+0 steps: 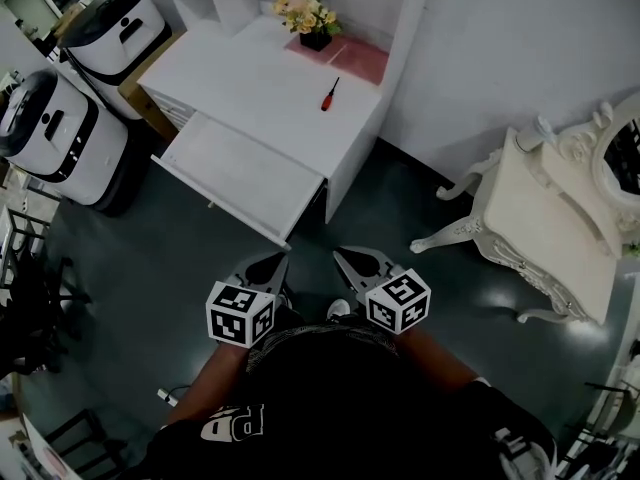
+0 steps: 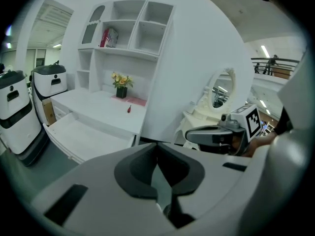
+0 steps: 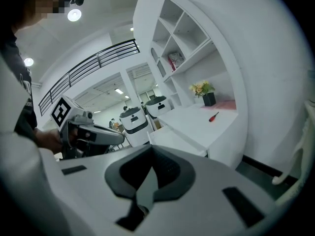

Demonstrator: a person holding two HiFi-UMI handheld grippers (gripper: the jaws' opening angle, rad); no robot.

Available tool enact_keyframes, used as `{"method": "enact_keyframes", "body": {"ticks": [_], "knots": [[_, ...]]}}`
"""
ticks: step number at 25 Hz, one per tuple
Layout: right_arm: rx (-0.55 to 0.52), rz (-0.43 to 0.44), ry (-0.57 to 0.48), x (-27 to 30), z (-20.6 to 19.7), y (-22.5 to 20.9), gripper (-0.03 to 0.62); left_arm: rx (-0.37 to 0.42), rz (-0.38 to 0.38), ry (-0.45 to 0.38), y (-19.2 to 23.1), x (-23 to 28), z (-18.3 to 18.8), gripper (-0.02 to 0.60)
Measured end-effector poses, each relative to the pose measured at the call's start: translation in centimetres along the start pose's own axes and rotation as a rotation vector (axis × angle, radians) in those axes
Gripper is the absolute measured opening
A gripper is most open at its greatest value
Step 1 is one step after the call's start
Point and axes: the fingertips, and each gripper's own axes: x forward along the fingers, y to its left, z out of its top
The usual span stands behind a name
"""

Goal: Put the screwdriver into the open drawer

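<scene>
Left gripper [image 1: 281, 259] and right gripper [image 1: 340, 255] near, jaws closed, empty; floor [image 1: 180, 258] open before drawer [image 1: 240, 173] edge. Screwdriver [image 1: 329, 94] on desk [image 1: 260, 78]: axis near-far, tip far.

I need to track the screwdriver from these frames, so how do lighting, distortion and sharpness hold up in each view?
Head view: even, soft light, darkened corners; the red screwdriver is small but crisp on the white desk. Left gripper view: strong fisheye curving, black corners, screwdriver tiny. Right gripper view: same curving, a ceiling lamp glares.
</scene>
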Motion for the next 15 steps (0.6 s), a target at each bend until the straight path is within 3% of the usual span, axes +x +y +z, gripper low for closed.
{"method": "enact_keyframes", "body": {"ticks": [9,15], "knots": [[-0.021,-0.064,-0.013,4.2,4.1,-1.6,0.009,0.042,-0.046,-0.053,5.1,2.3,6.2,0.015],[-0.015,-0.137,0.004,8.3,5.9,-3.4,0.009,0.047,-0.085,-0.022,9.5,3.8,7.5,0.015]]}}
